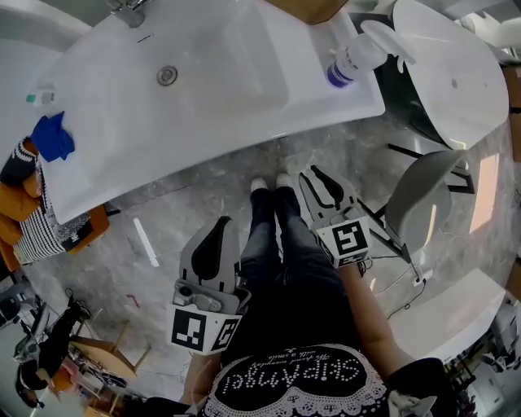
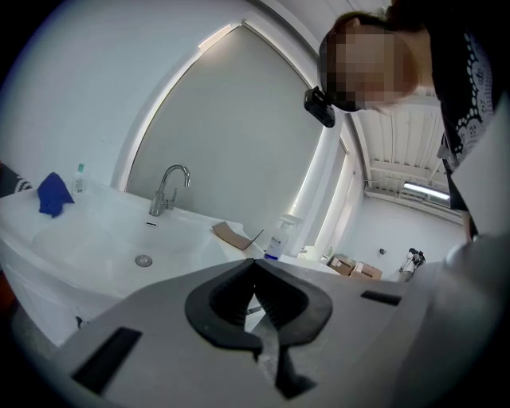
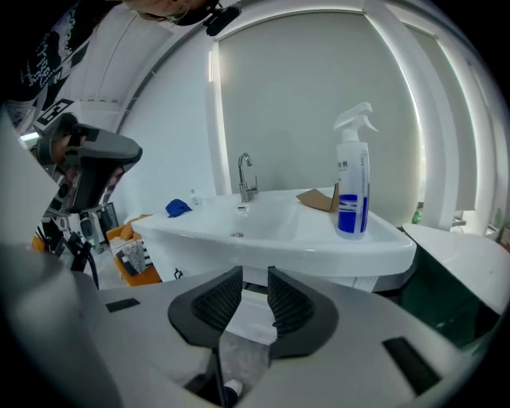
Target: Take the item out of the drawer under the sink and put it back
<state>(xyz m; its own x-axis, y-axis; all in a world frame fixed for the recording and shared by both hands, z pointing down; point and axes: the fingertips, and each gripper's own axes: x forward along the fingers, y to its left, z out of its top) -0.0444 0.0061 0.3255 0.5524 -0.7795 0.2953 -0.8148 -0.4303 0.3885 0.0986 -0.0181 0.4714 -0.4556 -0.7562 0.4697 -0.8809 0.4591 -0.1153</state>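
Observation:
The white sink [image 1: 203, 89] lies ahead of me with its drain [image 1: 167, 76] and faucet [image 1: 130, 10]. A strip of white cabinet front [image 3: 249, 311] shows below the basin in the right gripper view; no drawer opening or item in it can be seen. Both grippers hang below the basin's front edge, over the person's legs [image 1: 285, 244]. My left gripper [image 1: 221, 224] has its jaw tips touching, with nothing between them. To its right, my right gripper [image 1: 317, 175] stands open with a narrow empty gap and points at the cabinet under the sink.
A spray bottle [image 1: 354, 61] stands on the sink's right end and a blue cloth [image 1: 53, 137] on its left end, with cardboard [image 1: 305, 8] at the back. An orange basket [image 1: 49, 228] sits on the floor at left, a toilet [image 1: 419, 204] at right, a white stick [image 1: 146, 242] on the floor.

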